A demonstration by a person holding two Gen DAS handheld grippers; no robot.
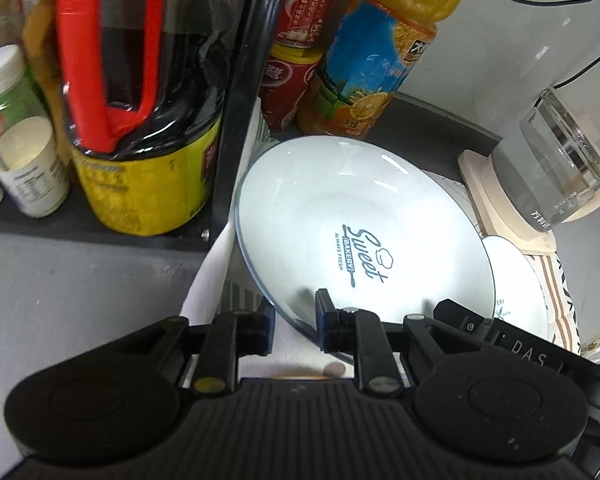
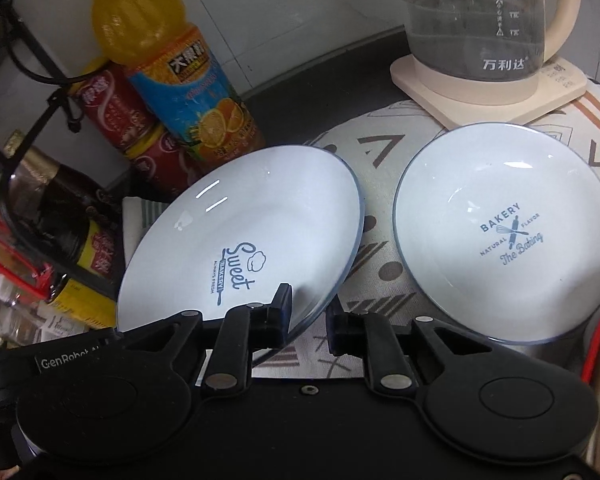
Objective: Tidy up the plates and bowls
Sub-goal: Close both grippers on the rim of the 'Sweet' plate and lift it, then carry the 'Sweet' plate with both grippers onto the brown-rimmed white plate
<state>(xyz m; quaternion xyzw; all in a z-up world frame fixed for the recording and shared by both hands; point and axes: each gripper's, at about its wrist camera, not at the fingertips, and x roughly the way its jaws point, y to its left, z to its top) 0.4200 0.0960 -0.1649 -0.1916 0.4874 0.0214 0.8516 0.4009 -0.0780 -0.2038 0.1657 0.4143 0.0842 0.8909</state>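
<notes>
From your left wrist, your left gripper (image 1: pixel 293 322) pinches the near rim of the tilted "Sweet Bakery" plate (image 1: pixel 364 216), whose dish is empty. A second white plate (image 1: pixel 516 284) peeks out behind its right edge. On the dark shelf stand a soy sauce jug (image 1: pixel 148 120) with a red handle, full of dark liquid, and a white-capped jar (image 1: pixel 20 140) of pale powder. From your right wrist, your right gripper (image 2: pixel 309 316) clamps the same "Sweet Bakery" plate (image 2: pixel 240 236) by its lower right rim. The empty "Bakery" plate (image 2: pixel 504 232) lies just beside it on the patterned cloth (image 2: pixel 380 148). Behind stand a bottle of orange juice (image 2: pixel 172 76) and a glass kettle (image 2: pixel 480 20) holding clear water.
</notes>
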